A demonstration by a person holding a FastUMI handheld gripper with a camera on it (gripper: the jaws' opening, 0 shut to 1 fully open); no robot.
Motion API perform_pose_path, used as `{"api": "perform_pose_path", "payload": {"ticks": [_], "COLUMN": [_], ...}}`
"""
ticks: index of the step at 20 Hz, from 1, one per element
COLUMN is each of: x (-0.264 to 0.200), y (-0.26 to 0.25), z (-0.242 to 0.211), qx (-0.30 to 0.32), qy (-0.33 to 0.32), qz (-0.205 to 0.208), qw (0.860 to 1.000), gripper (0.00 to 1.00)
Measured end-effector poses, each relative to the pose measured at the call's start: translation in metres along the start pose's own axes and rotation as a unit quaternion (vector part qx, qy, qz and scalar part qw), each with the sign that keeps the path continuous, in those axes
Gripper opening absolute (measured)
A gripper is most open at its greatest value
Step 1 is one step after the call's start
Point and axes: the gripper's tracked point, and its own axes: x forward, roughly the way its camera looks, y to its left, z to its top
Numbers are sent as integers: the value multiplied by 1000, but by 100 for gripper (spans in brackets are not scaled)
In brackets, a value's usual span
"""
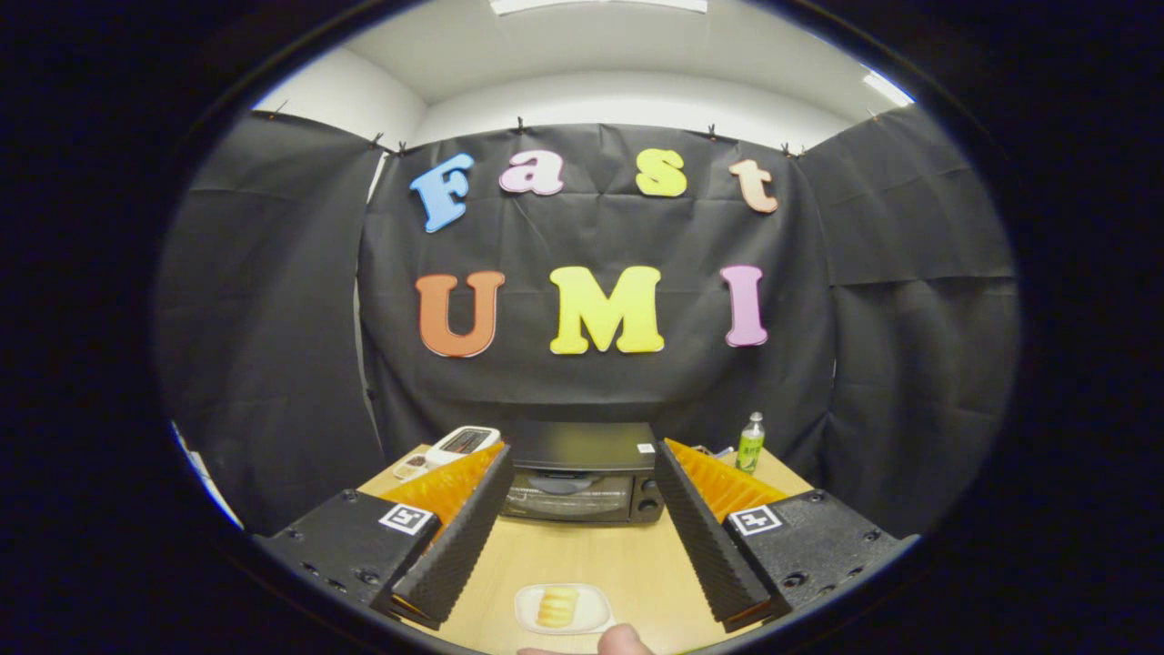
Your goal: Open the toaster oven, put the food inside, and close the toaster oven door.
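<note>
gripper view: a wooden table (627, 559) is seen below the black cloth wall, and it is spanned by the widely parted fingers of the gripper (582, 605), which are released and clasp nothing. a black toaster oven (582, 473) is set at the far side of the table, beyond the fingers and between them, with its glass door closed. a white toaster (464, 443) is placed to its left, partly hidden by the left finger. a small white plate (589, 602) is laid on the table between the fingertips, and yellow food (556, 606) is held on it. a green bottle (750, 443) is stood upright near the oven's right side. a fingertip (623, 640) is glimpsed just below the plate.
</note>
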Motion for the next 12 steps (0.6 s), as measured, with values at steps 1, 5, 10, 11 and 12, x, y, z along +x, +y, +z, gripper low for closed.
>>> {"api": "perform_pose_path", "payload": {"ticks": [1,5,10,11,12], "x": [2,8,19,24,30], "y": [1,1,3,3,3], "z": [-2,5,25,27,24], "qx": [4,10,-10,-11,-12], "qy": [6,5,-17,-20,-20], "qz": [6,14,13,13,13], "qw": [1000,1000,1000,1000,1000], "gripper": [100,100,100,100,100]}}
